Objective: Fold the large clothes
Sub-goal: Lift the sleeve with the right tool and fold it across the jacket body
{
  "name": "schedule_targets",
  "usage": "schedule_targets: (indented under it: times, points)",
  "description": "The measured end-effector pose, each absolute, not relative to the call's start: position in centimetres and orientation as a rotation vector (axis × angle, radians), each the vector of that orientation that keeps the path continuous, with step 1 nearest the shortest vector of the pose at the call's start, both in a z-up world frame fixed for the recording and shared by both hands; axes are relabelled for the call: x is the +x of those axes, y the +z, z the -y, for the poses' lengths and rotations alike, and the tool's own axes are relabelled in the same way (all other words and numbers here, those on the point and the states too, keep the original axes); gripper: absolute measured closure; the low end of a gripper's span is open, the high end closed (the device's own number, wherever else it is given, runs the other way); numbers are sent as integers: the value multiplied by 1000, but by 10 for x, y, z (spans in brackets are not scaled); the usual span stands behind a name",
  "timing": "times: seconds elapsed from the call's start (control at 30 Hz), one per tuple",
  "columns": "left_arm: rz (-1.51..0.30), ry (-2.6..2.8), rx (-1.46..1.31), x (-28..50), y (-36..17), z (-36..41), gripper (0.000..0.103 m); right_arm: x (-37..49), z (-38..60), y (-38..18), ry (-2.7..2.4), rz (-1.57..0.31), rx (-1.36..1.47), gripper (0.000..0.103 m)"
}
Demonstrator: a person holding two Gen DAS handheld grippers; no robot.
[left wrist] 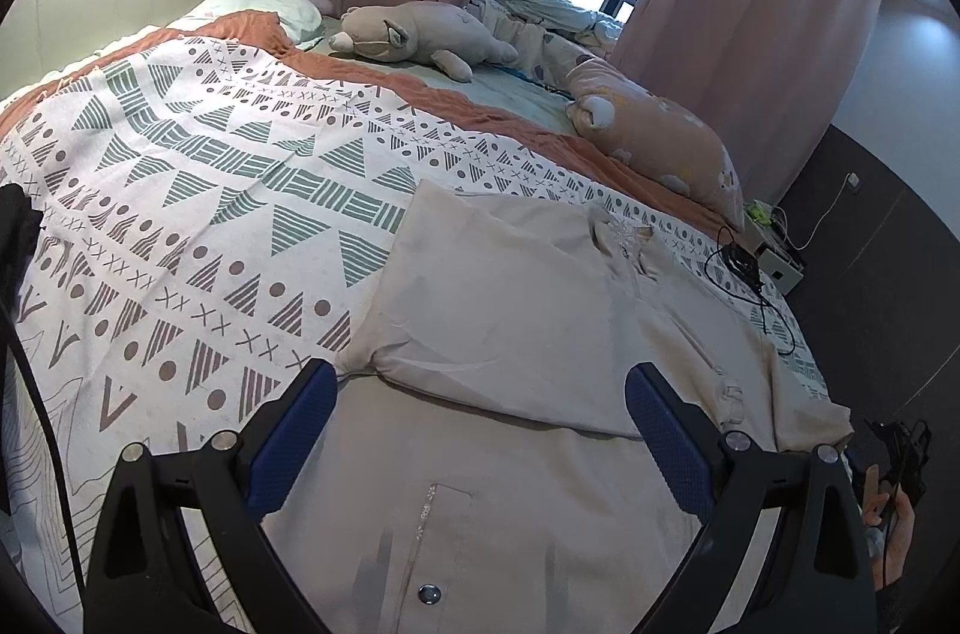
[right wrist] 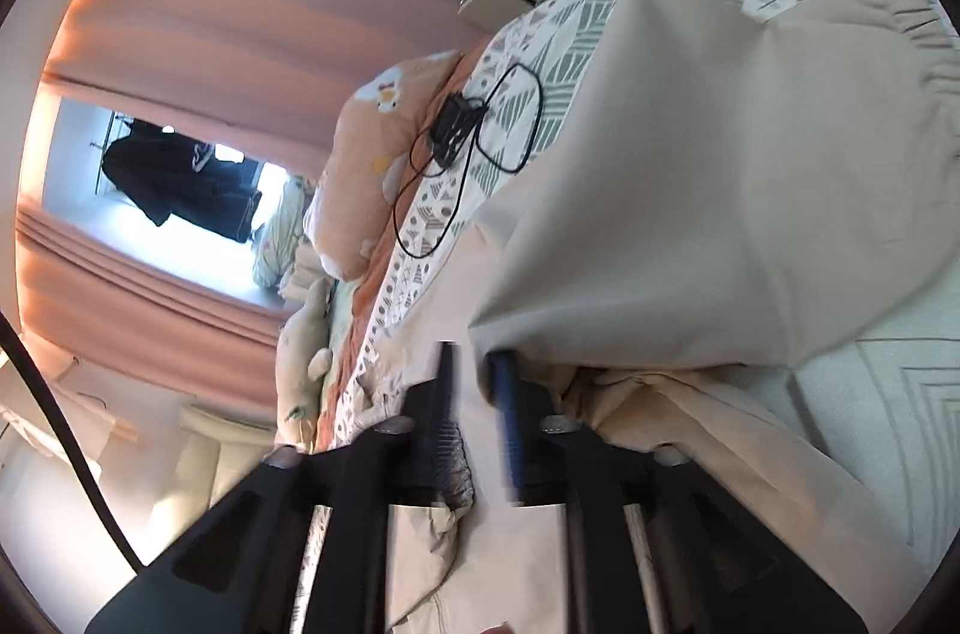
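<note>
The beige jacket (left wrist: pixel 498 310) is lying on the bed (left wrist: pixel 180 190), one sleeve already folded across, just ahead of the left tongs (left wrist: pixel 477 412), which are gaping wide and empty. The right tongs (right wrist: pixel 471 364) are pinching a raised fabric edge, likely carrying it over for a fold.

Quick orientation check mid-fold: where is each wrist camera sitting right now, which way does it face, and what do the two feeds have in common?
Left wrist: sits low over the beige garment on the patterned bedspread, facing the curtained window; the open left tool frames the view, and a hand shows at right.
Right wrist: rolled sideways, close to the bed, looking along the garment; the right tool has its fingers close together around a lifted fold.
Shared: garment, bedspread, black cable, peach pillow.
</note>
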State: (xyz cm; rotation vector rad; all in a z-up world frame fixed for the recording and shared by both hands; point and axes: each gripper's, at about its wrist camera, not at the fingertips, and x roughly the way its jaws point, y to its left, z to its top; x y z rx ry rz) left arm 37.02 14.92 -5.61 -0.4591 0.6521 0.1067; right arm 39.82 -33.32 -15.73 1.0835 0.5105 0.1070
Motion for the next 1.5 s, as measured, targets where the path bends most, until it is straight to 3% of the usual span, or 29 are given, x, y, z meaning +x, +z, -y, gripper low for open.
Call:
schedule_targets:
  times: [0.03, 0.07, 0.27, 0.57, 0.87, 0.97, 1.0, 1.03, 1.17, 1.5]
  points:
    - [-648, 103, -464, 369, -55, -150, 4, 392, 338, -156, 96, -505, 1099, 26]
    - [-647, 100, -466, 368, -54, -149, 4, 383, 345, -158, 83, -480, 1124, 19]
    - [-651, 105, -450, 368, -54, -147, 4, 336, 391, -184, -10, -376, 1336, 18]
    - [-698, 130, -394, 385, -69, -133, 4, 306, 413, -234, -197, -418, 1557, 18]
    - [-752, 113, -353, 408, -85, -112, 4, 333, 411, -236, -234, -427, 1472, 47]
    - [-759, 98, -357, 412, -87, -107, 4, 349, 415, -231, -258, -416, 1391, 72]
    - [-759, 92, -356, 412, -86, -104, 4, 356, 414, -230, -265, -414, 1371, 87]
    - [-758, 86, -355, 412, -85, -103, 4, 357, 414, -230, -266, -411, 1357, 95]
    - [-747, 71, -339, 408, -79, -99, 4, 362, 406, -214, -190, -341, 1287, 101]
    - [-702, 46, -425, 388, -62, -127, 4, 358, 313, -85, 195, -189, 910, 101]
